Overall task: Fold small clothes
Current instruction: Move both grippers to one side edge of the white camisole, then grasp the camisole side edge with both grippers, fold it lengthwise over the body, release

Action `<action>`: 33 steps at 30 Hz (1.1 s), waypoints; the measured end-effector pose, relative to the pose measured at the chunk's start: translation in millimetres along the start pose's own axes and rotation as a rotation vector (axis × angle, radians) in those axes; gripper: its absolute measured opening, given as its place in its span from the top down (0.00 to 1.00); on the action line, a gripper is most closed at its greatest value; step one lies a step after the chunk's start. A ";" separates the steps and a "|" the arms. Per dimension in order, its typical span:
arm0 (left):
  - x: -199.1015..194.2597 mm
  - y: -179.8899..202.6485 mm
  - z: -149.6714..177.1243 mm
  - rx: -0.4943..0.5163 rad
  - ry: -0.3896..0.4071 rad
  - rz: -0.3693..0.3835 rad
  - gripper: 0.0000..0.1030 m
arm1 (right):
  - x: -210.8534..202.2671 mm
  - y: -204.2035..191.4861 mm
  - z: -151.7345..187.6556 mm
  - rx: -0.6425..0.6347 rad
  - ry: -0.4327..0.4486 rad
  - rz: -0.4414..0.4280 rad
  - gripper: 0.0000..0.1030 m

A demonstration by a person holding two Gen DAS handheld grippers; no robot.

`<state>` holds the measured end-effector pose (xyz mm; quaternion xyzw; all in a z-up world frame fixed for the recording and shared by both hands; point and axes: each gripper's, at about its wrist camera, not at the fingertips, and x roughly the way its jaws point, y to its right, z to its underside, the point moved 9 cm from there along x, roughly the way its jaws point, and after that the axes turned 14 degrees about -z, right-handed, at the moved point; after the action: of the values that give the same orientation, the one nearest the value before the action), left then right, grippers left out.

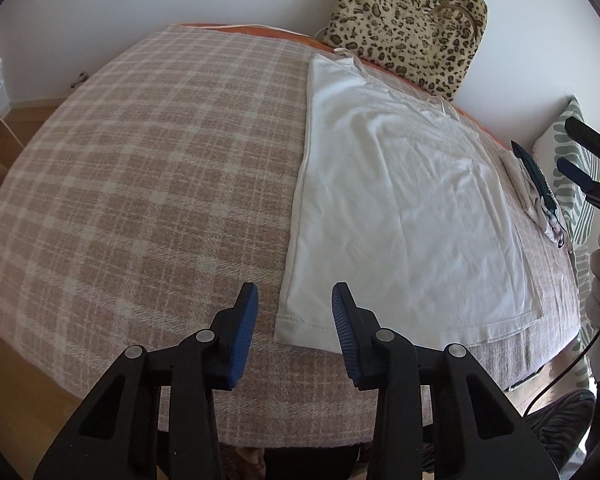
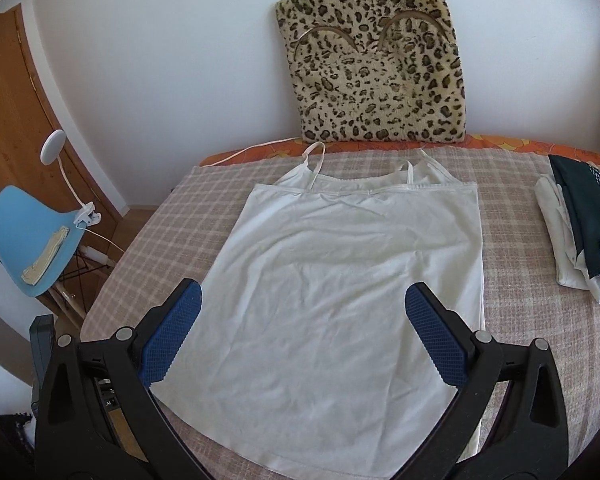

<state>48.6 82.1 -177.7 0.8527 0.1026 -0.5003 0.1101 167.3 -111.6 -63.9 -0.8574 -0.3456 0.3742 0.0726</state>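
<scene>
A white strappy top [image 2: 340, 280] lies flat and spread out on the checked pink blanket [image 2: 540, 340], straps toward the far wall. In the left wrist view the white top [image 1: 400, 208] lies to the right. My left gripper [image 1: 295, 300] is open and empty, just above the top's near left hem corner. My right gripper [image 2: 302, 304] is open wide and empty, hovering over the lower half of the top. The right gripper [image 1: 572, 152] also shows at the right edge of the left wrist view.
A leopard-print cushion [image 2: 372, 64] leans on the wall behind the bed. A stack of folded clothes [image 2: 580, 232] lies at the right of the blanket. A blue chair [image 2: 32, 240] with a clip lamp [image 2: 54, 148] stands left of the bed.
</scene>
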 end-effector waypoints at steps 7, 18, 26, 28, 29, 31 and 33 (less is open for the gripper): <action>4.5 -2.8 0.9 -0.027 -0.019 0.047 0.72 | 72.8 -23.5 -32.4 0.021 -0.089 -0.048 0.07; 15.7 -0.4 -1.1 -0.017 -0.032 0.074 0.75 | 184.7 -44.6 -51.4 0.005 -0.225 -0.037 0.23; 17.3 1.6 0.1 -0.007 -0.017 0.070 0.77 | 250.1 -44.4 -59.3 0.012 -0.314 -0.002 0.38; 17.4 1.9 0.7 -0.009 -0.021 0.072 0.80 | 264.3 -45.8 -61.7 0.003 -0.326 0.011 0.38; 17.3 2.2 0.7 -0.010 -0.023 0.077 0.80 | 271.3 -46.1 -62.9 -0.006 -0.335 0.018 0.38; 17.7 1.3 0.3 -0.023 -0.029 0.090 0.80 | 287.1 -45.9 -64.9 -0.027 -0.361 0.046 0.39; 18.4 0.3 -0.9 -0.035 -0.031 0.103 0.80 | 300.4 -45.8 -67.8 -0.052 -0.383 0.070 0.45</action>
<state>58.3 83.3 -193.4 0.8470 0.0653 -0.5051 0.1521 334.1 126.2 -175.9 -0.7838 -0.3324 0.5237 -0.0297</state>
